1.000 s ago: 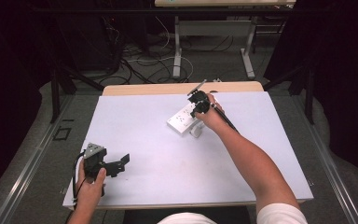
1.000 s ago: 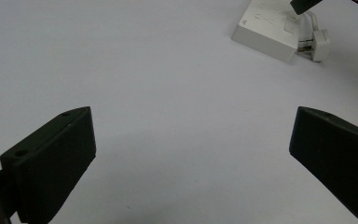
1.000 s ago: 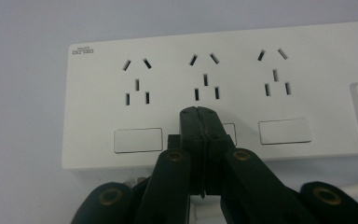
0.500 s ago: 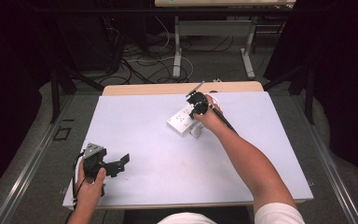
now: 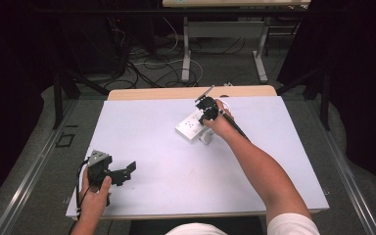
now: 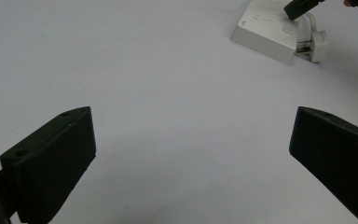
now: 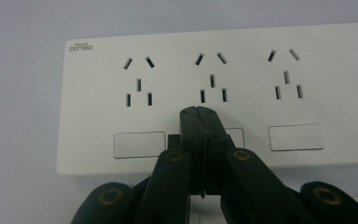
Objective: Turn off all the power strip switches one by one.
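Strip: white plastic three-socket power strip (image 5: 192,126), landmark, mid-table.
Right gripper (image 7: 199,114): jaws pressed together, empty, on strip's middle switch (image 7: 235,136).
Left gripper (image 5: 121,172): jaws wide, empty, well apart from strip.
Change: none visible since a second ago; pressing likely underway.

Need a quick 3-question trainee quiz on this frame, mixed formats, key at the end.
1. True or false: the left gripper is closed on the white power strip.
2. Multiple choice: in the right gripper view, the right gripper has its tips over which switch of the strip? A) left B) middle C) right
3. Fill in: the right gripper view shows ___ socket groups on the strip's face.

Key:
1. False. It sits open near the front left of the table, well apart from the strip.
2. B
3. Three
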